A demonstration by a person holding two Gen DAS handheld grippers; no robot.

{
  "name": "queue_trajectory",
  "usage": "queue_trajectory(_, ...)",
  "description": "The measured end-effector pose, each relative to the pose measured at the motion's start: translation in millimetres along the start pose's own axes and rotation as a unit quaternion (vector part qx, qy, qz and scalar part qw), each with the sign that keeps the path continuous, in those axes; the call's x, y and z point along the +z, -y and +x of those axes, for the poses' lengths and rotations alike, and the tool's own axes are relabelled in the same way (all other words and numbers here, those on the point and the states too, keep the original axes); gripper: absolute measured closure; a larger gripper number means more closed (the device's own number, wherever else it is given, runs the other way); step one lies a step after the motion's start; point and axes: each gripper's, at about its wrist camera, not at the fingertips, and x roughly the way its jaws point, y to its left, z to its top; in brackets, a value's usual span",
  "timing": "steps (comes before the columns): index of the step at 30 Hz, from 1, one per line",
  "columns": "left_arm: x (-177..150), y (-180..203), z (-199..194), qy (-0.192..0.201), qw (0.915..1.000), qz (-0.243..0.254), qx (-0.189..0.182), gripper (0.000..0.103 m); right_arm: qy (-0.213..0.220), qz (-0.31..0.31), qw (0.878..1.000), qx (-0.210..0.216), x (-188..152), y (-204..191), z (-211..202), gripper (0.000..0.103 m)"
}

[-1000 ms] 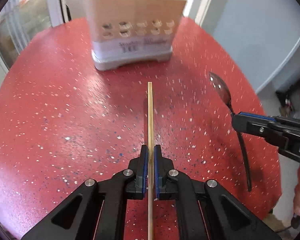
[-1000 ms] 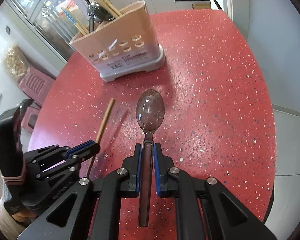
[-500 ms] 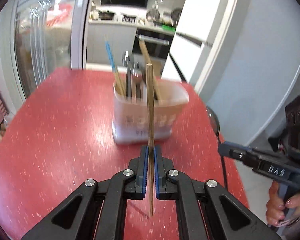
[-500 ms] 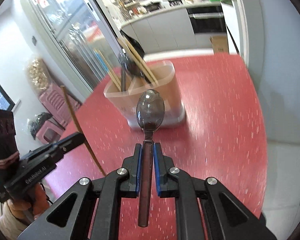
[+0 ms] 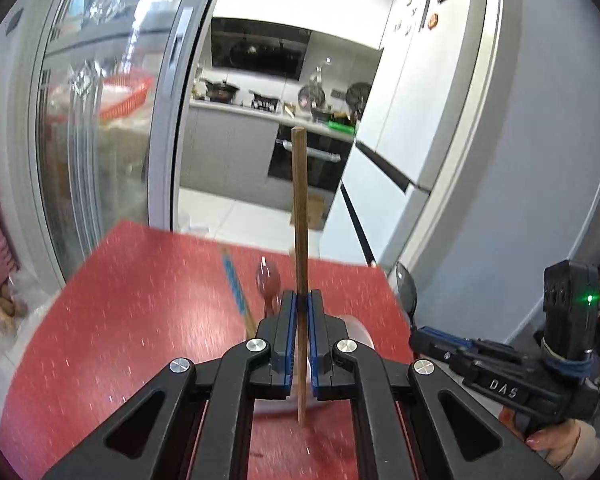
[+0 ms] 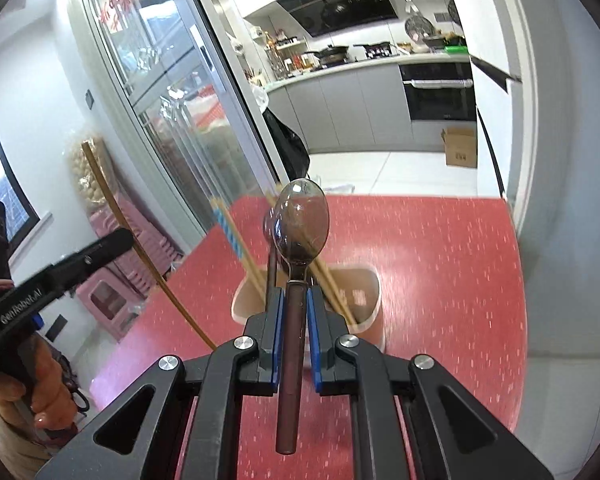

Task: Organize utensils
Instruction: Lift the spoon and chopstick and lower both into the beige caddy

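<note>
Left claw [image 5: 299, 312] clamps an upright wooden chopstick [image 5: 300, 216]; right claw [image 6: 294, 312] clamps a dark spoon [image 6: 300, 224]. Both hang above the red table [image 6: 440, 260], over the utensil holder [image 6: 364, 292] crowded with chopsticks and a spoon.

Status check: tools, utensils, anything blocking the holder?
Left tool shut on chopstick. Right tool shut on spoon. Holder ahead, partly filled, nothing blocking.
</note>
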Motion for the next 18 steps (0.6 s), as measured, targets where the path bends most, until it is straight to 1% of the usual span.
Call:
queue_trajectory(3, 13.8, -1.7, 9.8, 0.007, 1.0, -0.004, -0.001, 0.069, 0.012, -0.01, 1.0, -0.004, 15.3, -2.1, 11.8, 0.091)
queue_trajectory(8, 18.8, -3.5, 36.7, 0.009, 0.9999, -0.002, 0.01, 0.069, 0.037, -0.04, 0.998, -0.01, 32.2, -6.6, 36.0, 0.091)
queue_trajectory(14, 10.4, -9.5, 72.6, -0.007, 0.9997, -0.005, 0.023, 0.069, 0.072, -0.088, 0.993, -0.029, 36.2, -8.6, 67.3, 0.091)
queue_trajectory(18, 0.3, -15.1, 94.2, -0.019, 0.9993, -0.011, 0.031, 0.069, 0.095, -0.124, 0.986, -0.05, 26.7, -9.0, 88.7, 0.091)
